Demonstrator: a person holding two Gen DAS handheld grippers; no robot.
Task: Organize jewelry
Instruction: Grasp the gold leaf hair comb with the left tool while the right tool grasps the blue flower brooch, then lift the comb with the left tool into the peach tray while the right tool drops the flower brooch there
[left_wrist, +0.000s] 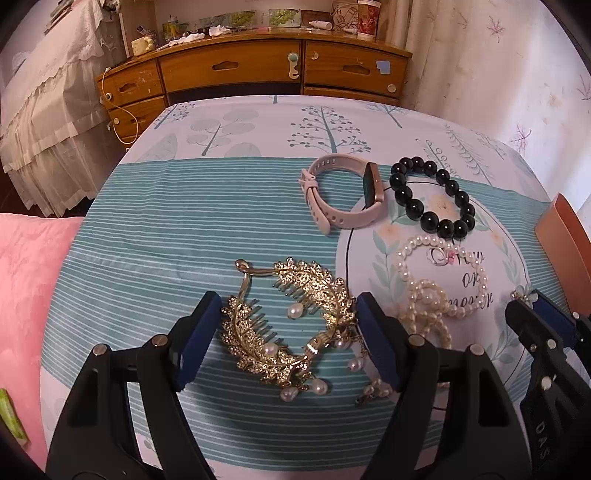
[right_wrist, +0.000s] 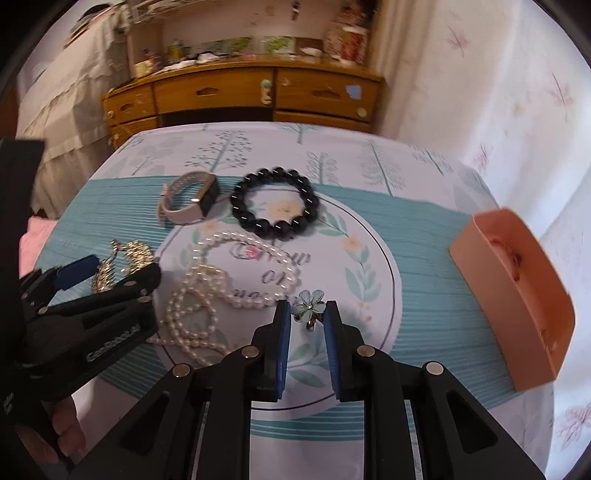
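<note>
Two grippers engaged: right gripper (right_wrist: 307, 314) pinches flower clip (right_wrist: 308, 303) at its tips; left gripper (left_wrist: 284, 328) gapes around gold comb (left_wrist: 291, 325). Shallow hold risks dropping clip short of box (right_wrist: 517, 302).

- The left gripper (left_wrist: 284, 334) tilts steeply down towards the bed, its blue-padded jaws standing wide apart.
- The right gripper (right_wrist: 307, 314) tilts down likewise, jaws drawn narrow, pinching something small at their tips.
- Bare fingers (right_wrist: 68, 430) curl under the left gripper's black body.
</note>
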